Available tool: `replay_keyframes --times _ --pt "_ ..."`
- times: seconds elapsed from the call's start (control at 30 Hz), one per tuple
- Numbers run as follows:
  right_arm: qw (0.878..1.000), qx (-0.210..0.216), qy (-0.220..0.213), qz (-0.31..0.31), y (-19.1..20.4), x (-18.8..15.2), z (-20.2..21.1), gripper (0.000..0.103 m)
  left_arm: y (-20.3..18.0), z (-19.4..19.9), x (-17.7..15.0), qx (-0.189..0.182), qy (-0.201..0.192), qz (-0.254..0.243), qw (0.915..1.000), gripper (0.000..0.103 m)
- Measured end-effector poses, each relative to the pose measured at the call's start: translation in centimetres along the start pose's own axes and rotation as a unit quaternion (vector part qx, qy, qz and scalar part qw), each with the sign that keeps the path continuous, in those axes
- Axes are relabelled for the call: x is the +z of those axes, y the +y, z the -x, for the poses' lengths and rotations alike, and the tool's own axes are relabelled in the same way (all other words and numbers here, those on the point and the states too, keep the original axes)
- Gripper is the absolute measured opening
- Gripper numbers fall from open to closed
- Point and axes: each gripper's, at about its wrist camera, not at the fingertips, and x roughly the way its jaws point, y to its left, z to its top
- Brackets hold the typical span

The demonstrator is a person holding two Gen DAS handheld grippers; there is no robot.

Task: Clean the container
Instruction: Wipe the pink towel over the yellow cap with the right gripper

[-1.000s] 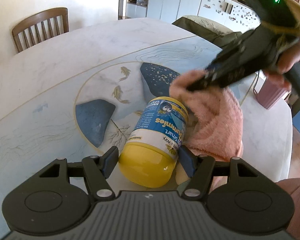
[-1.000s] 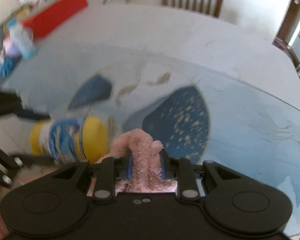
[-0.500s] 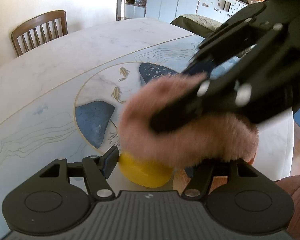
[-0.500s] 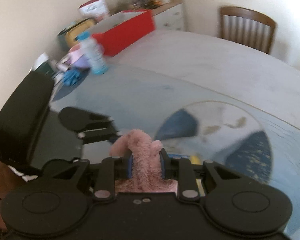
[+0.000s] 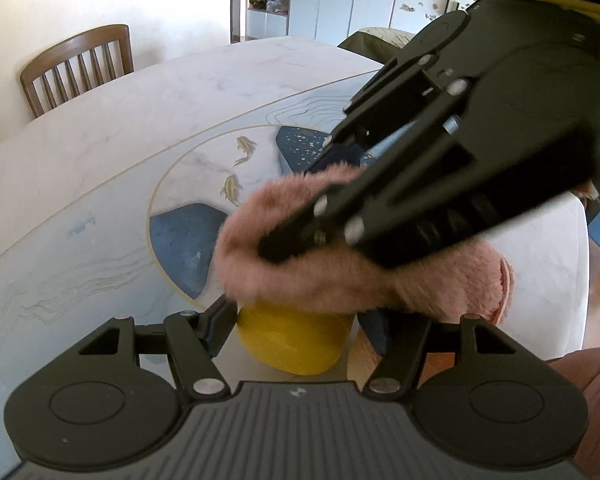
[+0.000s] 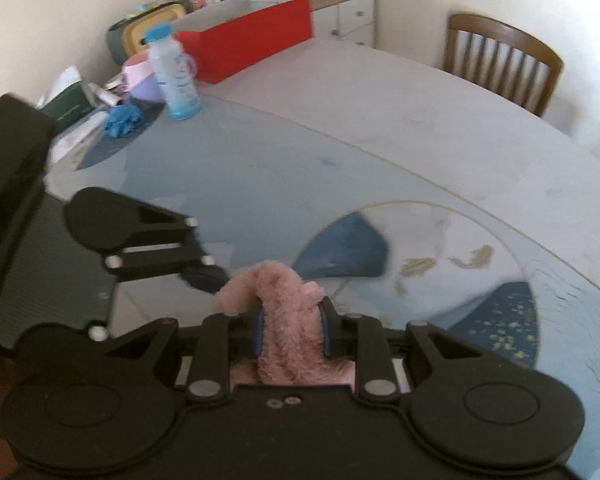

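A yellow container (image 5: 294, 340) lies on its side on the table, held between the fingers of my left gripper (image 5: 296, 322), which is shut on it. Only its yellow end shows; the label is hidden under a fluffy pink cloth (image 5: 340, 256). My right gripper (image 6: 292, 334) is shut on that pink cloth (image 6: 288, 320) and presses it down on top of the container from the right. In the right wrist view the container is hidden under the cloth, and the left gripper's body (image 6: 140, 240) is at the left.
The round table (image 5: 100, 160) has a blue pattern with fish. At its far left edge stand a red box (image 6: 252, 36), a pale blue bottle (image 6: 174, 74) and assorted clutter. A wooden chair (image 6: 504, 56) stands behind the table. White cabinets (image 5: 340, 4) line the far wall.
The right gripper swung the pink cloth from beside the container onto its top and covered the label. The left gripper kept its hold and stayed in place.
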Motion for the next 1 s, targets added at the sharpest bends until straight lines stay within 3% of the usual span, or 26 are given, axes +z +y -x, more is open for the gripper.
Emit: replay_keyframes --times 0.53,0.87,1.0 --pt "0.995 -0.064 0.001 -0.075 -5.7 -1.1 0.4 0.024 -0.2 0.0 0.3 0.0 0.0 0.0 1.0 0.066" --pt "0.989 -0.061 0.04 -0.128 -7.6 -4.2 -1.5 0.023 -0.2 0.0 0.2 -0.001 0.0 0.0 1.0 0.066" --pt "0.989 -0.062 0.055 -0.119 -7.0 -5.3 -1.8 0.023 0.0 -0.1 0.2 -0.003 0.0 0.003 1.0 0.066"
